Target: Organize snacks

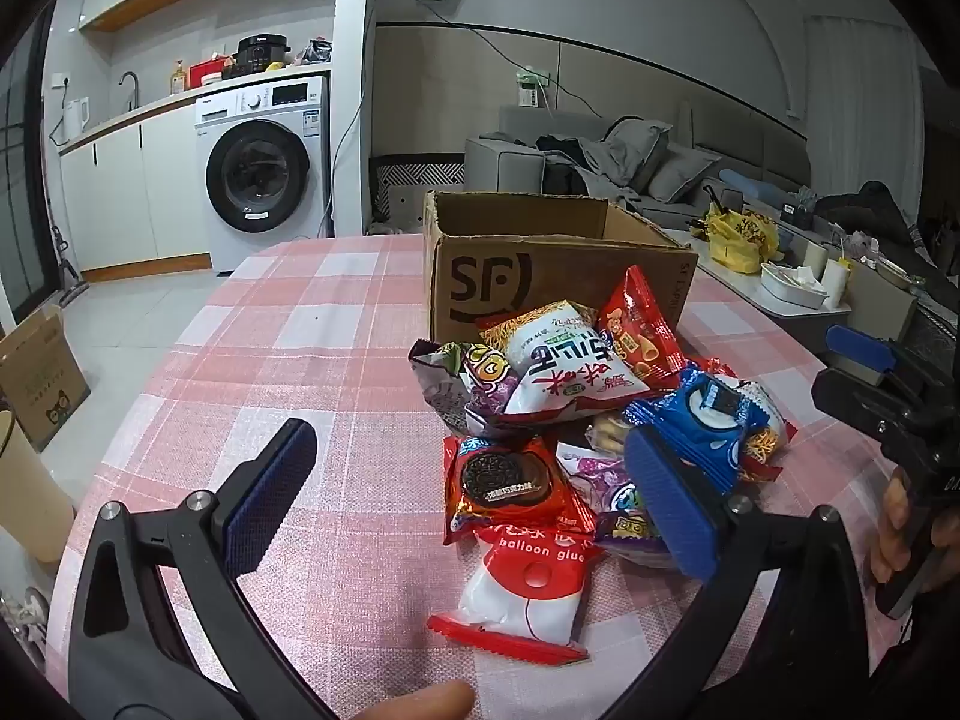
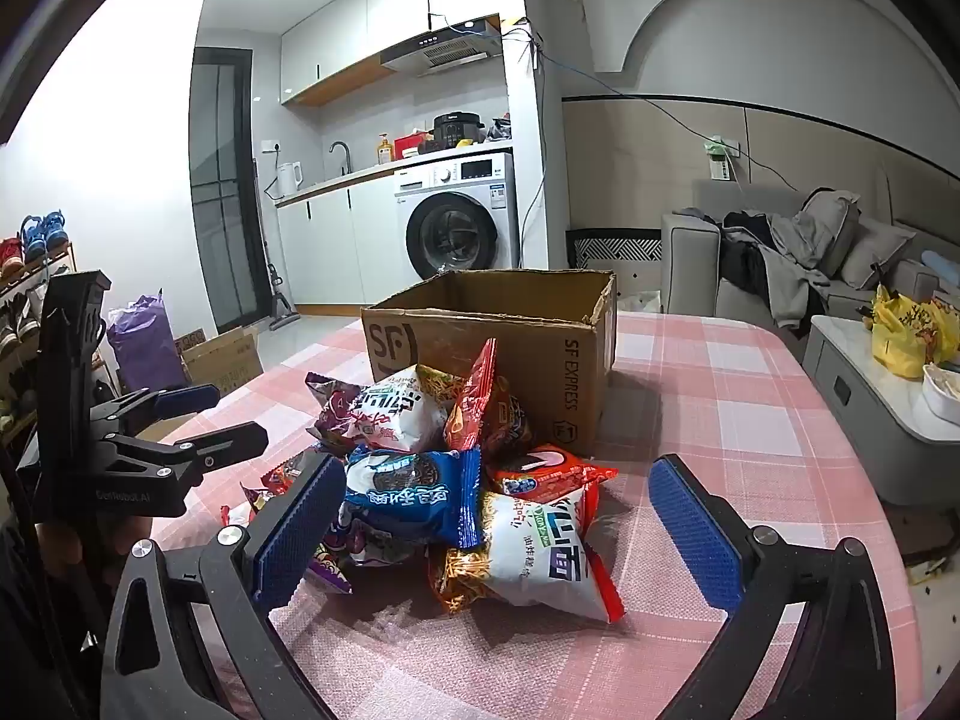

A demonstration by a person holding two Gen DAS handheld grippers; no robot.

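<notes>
Snack packets lay heaped on the checked tablecloth (image 2: 720, 396) against the near wall of the open cardboard box (image 2: 498, 324), toward the table's far edge.

Both the left gripper (image 1: 474, 510) and right gripper (image 2: 498, 534) stood wide, holding nothing. The packets (image 2: 444, 480) looked light, puffy, slippery and crushable; a sealed edge seemed the safest grip. The blue biscuit packet (image 2: 414, 492) topped the pile, overlapping neighbours that might drag along.
</notes>
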